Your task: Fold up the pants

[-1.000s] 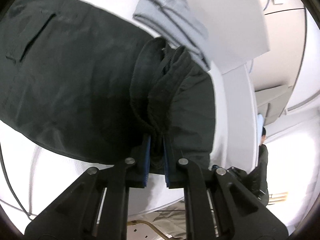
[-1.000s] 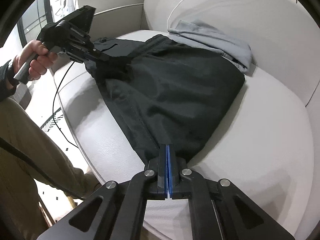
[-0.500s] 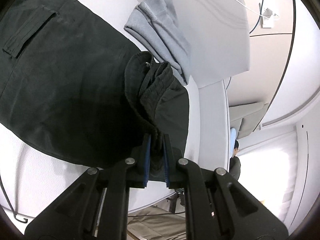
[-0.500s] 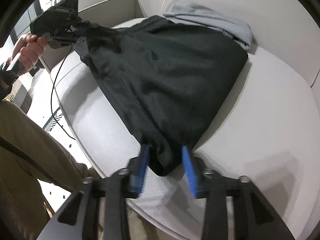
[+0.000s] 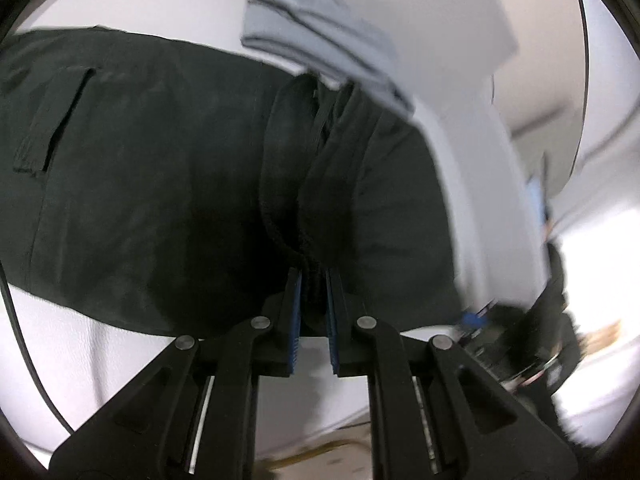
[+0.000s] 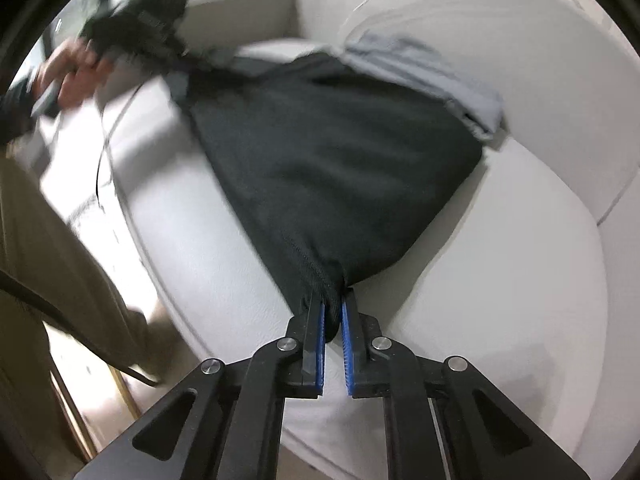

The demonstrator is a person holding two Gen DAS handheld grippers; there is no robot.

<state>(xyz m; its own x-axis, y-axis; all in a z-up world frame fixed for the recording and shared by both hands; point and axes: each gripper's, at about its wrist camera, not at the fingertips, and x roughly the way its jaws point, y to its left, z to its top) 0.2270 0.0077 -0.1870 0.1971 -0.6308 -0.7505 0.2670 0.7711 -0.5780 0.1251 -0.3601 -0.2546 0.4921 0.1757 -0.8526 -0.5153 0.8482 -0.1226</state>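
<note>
Only the left wrist view showed the back pocket [image 5: 52, 120] and the bunched waistband on which the left gripper [image 5: 314, 300] was clenched. Only the right wrist view showed the person's hand [image 6: 76, 76] on the left gripper's handle and the tan trouser leg [image 6: 52, 248]. The black pants [image 6: 328, 168] lay on the white sofa [image 6: 520, 280], stretched from waistband to hem. The right gripper [image 6: 332, 320], its jaws just closing, grasped the hem. A grey garment [image 6: 424, 68] lay at the pants' far edge.

Matt black woven cloth pants [image 6: 332, 168] lie on a smooth, faintly grained white leather-like cushion [image 6: 500, 280] (soft sheen)
</note>
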